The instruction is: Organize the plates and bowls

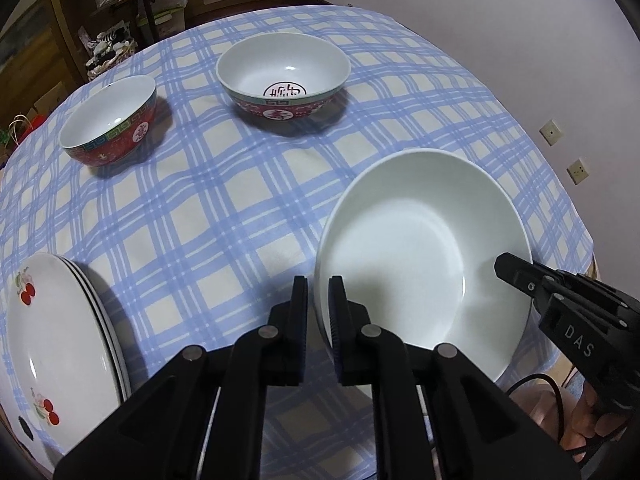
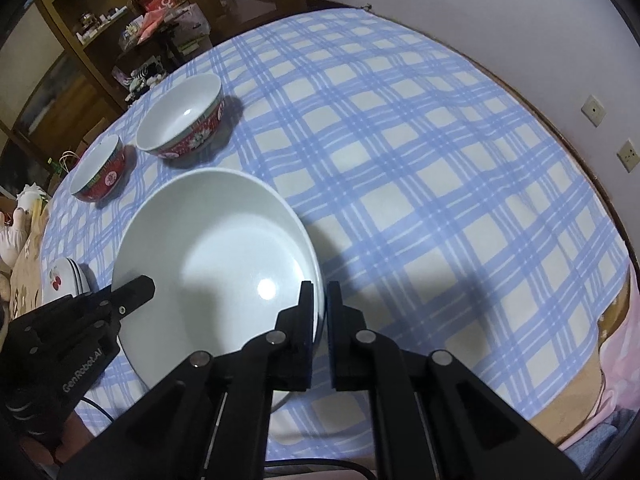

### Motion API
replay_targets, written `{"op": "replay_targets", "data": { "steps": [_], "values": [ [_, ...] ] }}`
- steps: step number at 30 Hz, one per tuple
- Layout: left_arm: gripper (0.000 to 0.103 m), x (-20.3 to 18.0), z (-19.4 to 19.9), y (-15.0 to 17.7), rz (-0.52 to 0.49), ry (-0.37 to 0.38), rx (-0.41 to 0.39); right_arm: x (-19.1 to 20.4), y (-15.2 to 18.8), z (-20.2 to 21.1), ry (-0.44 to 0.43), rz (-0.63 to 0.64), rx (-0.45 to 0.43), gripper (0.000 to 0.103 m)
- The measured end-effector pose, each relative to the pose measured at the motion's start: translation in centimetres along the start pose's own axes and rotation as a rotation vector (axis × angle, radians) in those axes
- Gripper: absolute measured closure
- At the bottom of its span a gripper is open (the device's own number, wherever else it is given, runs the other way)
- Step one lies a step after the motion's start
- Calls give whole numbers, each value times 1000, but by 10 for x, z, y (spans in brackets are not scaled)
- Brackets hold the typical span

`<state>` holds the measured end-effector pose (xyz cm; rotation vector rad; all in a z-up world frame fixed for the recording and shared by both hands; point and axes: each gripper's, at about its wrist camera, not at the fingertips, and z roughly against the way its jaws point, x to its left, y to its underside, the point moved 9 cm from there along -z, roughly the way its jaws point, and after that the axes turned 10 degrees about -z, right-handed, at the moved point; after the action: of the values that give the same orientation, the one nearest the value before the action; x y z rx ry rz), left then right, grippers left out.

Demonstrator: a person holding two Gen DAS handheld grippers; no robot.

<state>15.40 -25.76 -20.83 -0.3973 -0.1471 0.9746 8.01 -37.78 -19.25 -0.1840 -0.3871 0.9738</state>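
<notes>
Two grippers pinched the same large white dish (image 1: 424, 256) from opposite sides. The left gripper (image 1: 318, 284) had its jaws nearly together on the dish's left rim, one finger outside the rim and one over the inner wall. The right gripper (image 2: 320, 288) clamped the right rim in the same way, its jaws also almost together with the rim between them. In the left wrist view the right gripper reached in from the right edge of the picture, and part of a hand (image 1: 592, 420) showed below it.

The dish sat at the near edge of the tabletop (image 1: 224, 208), which was covered by a blue and cream checked cloth. Whether the dish rested on the cloth or was raised just clear of it could not be told.

At the near left stood a stack of white plates (image 1: 52, 340) printed with cherries, well apart from the dish. Farther back were two red-patterned bowls with white insides: a smaller bowl (image 1: 110, 120) at the far left and a wider bowl (image 1: 284, 76) near the middle of the far side, both upright and apart from each other.

Beyond the tabletop a wooden shelf (image 1: 80, 20) held clutter.
</notes>
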Motion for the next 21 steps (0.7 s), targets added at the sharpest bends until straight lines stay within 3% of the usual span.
{"op": "replay_targets", "data": {
  "steps": [6,10,16,18,20,21],
  "values": [
    [88,4,12,0,16,9,13,1,-1,3,-19,6,7,94],
    [86,8,26,-4,9,6,3,3,-8,18,-44,0,-35,94],
    [84,24,57,-14,-11,-66,-61,20,-21,46,-108,24,-95,92],
    [81,31,65,-17,-3,-64,-70,27,-26,55,-115,32,-116,87],
    [80,37,72,-19,-1,-66,-81,36,-32,65,-137,31,-144,70],
    [77,41,78,-21,-4,-73,-92,40,-35,69,-147,32,-158,66]
  ]
}}
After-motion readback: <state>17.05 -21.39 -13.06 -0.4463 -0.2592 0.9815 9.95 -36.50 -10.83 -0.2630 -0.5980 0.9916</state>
